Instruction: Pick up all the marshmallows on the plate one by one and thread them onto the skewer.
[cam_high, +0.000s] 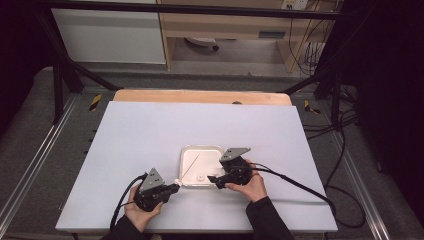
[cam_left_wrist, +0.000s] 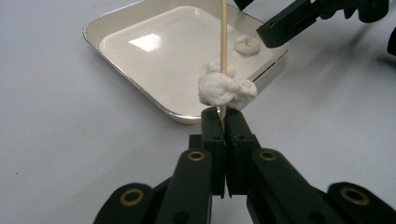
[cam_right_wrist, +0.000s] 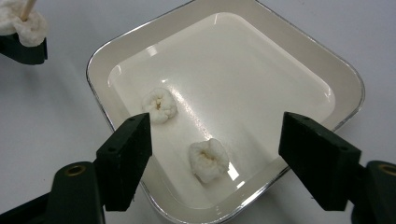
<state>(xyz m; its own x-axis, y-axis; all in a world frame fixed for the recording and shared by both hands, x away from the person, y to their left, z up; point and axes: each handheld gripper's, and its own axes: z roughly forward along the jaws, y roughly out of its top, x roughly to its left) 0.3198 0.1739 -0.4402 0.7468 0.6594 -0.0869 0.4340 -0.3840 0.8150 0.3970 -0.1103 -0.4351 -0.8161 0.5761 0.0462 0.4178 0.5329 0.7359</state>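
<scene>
Two soft white lumps (cam_right_wrist: 159, 106) lie loose in the tray (cam_right_wrist: 341, 65) near the desk's front edge. They look light and squashy, so pinch gently at the sides. Left tool (cam_left_wrist: 223, 114) is pinching a stick (cam_left_wrist: 223, 32) with one lump on it; right tool (cam_right_wrist: 215, 140) is spread wide.

desk (cam_high: 150, 140): white top, with a wooden edge showing along the far side
floor (cam_high: 30, 125): grey, around the desk
frame (cam_high: 65, 60): black bars crossing above and beside the desk
cables (cam_high: 345, 150): black, lying on the floor right of the desk
shelf unit (cam_high: 225, 30): light wood, beyond the desk
cabinet (cam_high: 110, 35): white, far left
</scene>
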